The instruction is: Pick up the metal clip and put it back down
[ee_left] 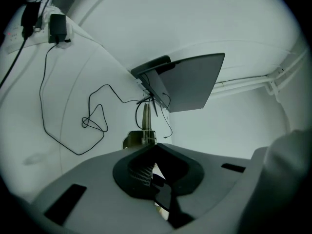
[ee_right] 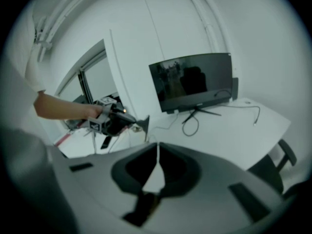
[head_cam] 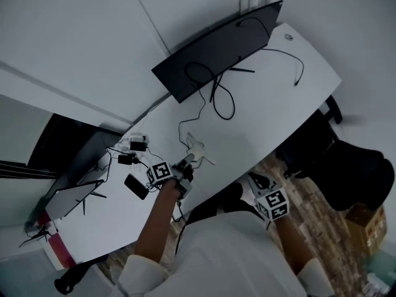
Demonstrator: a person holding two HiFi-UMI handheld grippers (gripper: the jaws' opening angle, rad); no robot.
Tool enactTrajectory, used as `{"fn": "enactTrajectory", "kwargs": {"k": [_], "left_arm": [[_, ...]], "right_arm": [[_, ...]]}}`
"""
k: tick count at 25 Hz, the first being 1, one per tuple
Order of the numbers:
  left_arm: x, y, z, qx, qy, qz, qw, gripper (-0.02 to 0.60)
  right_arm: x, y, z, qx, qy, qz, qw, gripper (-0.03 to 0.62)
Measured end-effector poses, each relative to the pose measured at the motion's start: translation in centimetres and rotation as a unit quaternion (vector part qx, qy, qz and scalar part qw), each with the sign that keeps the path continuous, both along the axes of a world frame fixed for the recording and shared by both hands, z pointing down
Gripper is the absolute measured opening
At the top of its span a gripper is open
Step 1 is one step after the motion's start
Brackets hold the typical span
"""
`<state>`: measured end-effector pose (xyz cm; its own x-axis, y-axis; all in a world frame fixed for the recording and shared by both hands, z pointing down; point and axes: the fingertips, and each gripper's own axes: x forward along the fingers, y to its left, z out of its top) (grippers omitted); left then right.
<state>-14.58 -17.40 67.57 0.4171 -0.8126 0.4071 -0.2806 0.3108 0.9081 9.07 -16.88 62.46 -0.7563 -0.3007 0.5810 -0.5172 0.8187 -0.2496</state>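
my left gripper (ee_left: 151,152) is clenched on the metal clip (ee_left: 144,130). it looks light, stiff and slippery, so i pinch its handles. my right gripper (ee_right: 157,152) is closed and empty.

The white table (head_cam: 266,113) carries a monitor (head_cam: 216,48), looping black cables (head_cam: 215,99) and a phone (head_cam: 136,186).

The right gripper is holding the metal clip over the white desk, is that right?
Not quite: the left gripper is holding the metal clip over the white desk. The left gripper view shows the clip clamped in its jaws; the right gripper is shut and empty.
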Motion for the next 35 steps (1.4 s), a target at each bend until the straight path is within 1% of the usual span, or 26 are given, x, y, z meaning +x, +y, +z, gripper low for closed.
{"fn": "enactTrajectory", "kwargs": {"k": [5,10,16,19,24,35], "left_arm": [[-1.6,2.9,-0.4,0.0,0.003,-0.022,0.9998,0.038],[-2.7,4.8,-0.7,0.007,0.007,-0.04,0.9992,0.038],[-3.4,6.6,-0.1,0.002,0.003,-0.046,0.999,0.038],[-3.5,7.1,0.4,0.004,-0.001,-0.042,0.9991,0.038],[-3.2,8.2,1.9,-0.005,-0.005,-0.03,0.9995,0.038],[-1.9,10.0,7.4,-0.016,-0.004,0.007,0.9998,0.038]], "right_arm": [[-1.7,0.7,-0.3,0.005,-0.004,-0.019,1.0,0.034],[-3.4,1.2,-0.4,0.006,-0.002,-0.043,0.999,0.034],[-4.8,1.8,-0.3,0.003,-0.002,-0.059,0.998,0.034],[-5.1,2.0,0.1,0.0,0.002,-0.064,0.998,0.034],[-5.3,2.6,0.6,-0.005,0.007,-0.069,0.998,0.034],[-5.6,4.5,2.4,-0.025,0.033,-0.079,0.996,0.034]]}}
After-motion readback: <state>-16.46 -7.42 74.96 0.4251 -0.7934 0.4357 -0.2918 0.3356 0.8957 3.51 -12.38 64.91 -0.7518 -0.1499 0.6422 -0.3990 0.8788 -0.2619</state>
